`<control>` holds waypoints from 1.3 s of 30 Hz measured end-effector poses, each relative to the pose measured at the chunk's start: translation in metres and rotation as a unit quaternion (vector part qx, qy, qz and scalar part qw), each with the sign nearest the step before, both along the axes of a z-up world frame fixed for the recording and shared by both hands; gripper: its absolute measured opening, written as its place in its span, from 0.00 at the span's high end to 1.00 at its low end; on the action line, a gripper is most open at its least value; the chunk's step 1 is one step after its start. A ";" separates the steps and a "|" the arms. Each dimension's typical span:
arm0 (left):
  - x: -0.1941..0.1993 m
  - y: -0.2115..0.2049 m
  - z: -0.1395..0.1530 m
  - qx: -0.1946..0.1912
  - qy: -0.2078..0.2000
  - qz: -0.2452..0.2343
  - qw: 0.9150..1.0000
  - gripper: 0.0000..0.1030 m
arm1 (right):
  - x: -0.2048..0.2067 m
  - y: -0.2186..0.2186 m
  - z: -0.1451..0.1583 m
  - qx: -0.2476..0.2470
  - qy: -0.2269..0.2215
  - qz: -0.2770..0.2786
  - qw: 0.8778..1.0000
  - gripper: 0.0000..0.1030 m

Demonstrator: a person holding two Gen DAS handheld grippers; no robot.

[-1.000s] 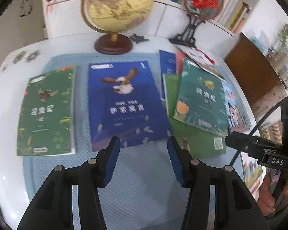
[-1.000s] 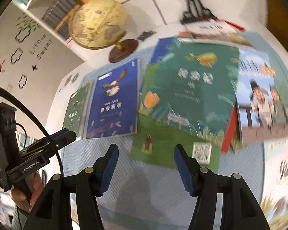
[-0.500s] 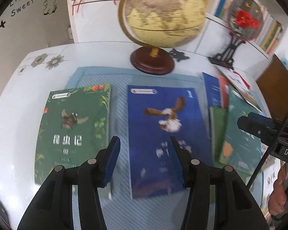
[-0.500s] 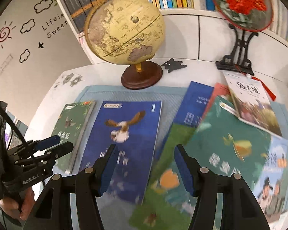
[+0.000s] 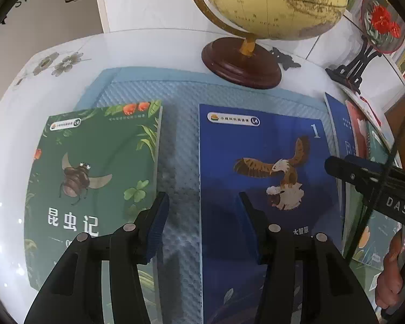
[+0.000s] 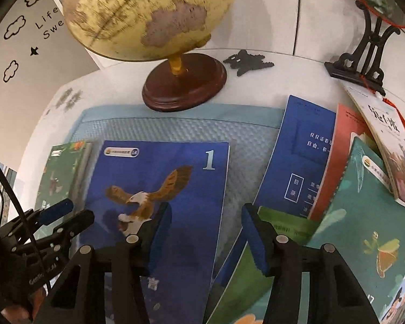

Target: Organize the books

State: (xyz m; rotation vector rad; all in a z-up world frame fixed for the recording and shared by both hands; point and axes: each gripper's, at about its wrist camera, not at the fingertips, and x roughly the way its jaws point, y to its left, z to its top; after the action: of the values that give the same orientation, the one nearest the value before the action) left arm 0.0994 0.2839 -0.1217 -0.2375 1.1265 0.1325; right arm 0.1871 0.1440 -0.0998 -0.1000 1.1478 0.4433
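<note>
Left wrist view
- Left gripper [image 5: 201, 202] is hanging with its two blue-padded fingers spread, nothing between them; it is hovering over the strip of blue mat [image 5: 175, 94] between two books.
- Two books are lying flat and fully in view: one green insect book [image 5: 94, 172] on the left, one blue eagle book [image 5: 259, 167] on the right, apart from each other with mat showing between.
- At the right edge a fanned pile of books [image 5: 351, 135] is showing only as thin slivers; count there cannot be told.
- One globe [image 5: 270, 0] on a dark wooden base is standing behind the mat, on the white table [image 5: 148, 46].
- One round fan ornament [image 5: 380, 21] with red flowers is standing on a black stand, far right.
- Right gripper [image 5: 334, 167] is reaching in from the right, one hand [image 5: 394, 278] holding its grip.

Right wrist view
- Right gripper [image 6: 206, 214] has just been closing somewhat, yet its fingers are standing apart and empty, straddling the right edge of the blue eagle book [image 6: 162, 189].
- Green insect book [image 6: 62, 172] is lying at the left, partly hidden.
- The pile of books [image 6: 337, 189] is showing at least five overlapping covers: blue, red, green, teal and one pale.
- One small black flat ornament [image 6: 247, 60] is lying beside the globe [image 6: 148, 13].
- Left gripper [image 6: 64, 216] is showing at lower left, fingers parted.
</note>
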 end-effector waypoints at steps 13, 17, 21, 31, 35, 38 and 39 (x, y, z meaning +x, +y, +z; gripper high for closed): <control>-0.005 -0.001 -0.007 -0.018 -0.004 0.001 1.000 0.53 | 0.005 0.008 -0.018 0.000 0.026 -0.003 1.000 0.49; -0.017 -0.002 -0.009 -0.038 -0.001 -0.009 0.999 0.53 | -0.010 0.012 -0.019 0.007 0.047 0.015 0.999 0.48; -0.035 -0.011 -0.009 -0.034 0.009 -0.027 0.999 0.52 | -0.035 0.014 -0.020 0.007 0.064 0.025 0.998 0.48; -0.142 -0.036 -0.005 -0.005 0.043 -0.070 0.997 0.51 | -0.142 0.018 -0.023 -0.037 0.084 0.096 0.991 0.44; -0.181 -0.030 -0.005 -0.015 0.050 -0.050 0.997 0.51 | -0.179 0.011 -0.023 -0.042 0.067 0.117 0.990 0.44; -0.202 -0.027 -0.002 0.005 0.055 -0.042 0.998 0.51 | -0.205 -0.003 -0.017 -0.027 0.080 0.119 0.989 0.45; -0.207 -0.027 -0.003 0.003 0.058 -0.042 0.997 0.49 | -0.215 -0.008 -0.018 -0.024 0.084 0.117 0.989 0.45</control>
State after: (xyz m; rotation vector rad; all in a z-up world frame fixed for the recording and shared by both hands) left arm -0.1080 0.2574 -0.1247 -0.1788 1.2495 0.0745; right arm -0.0274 0.1355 -0.1175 -0.2455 1.3193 0.6424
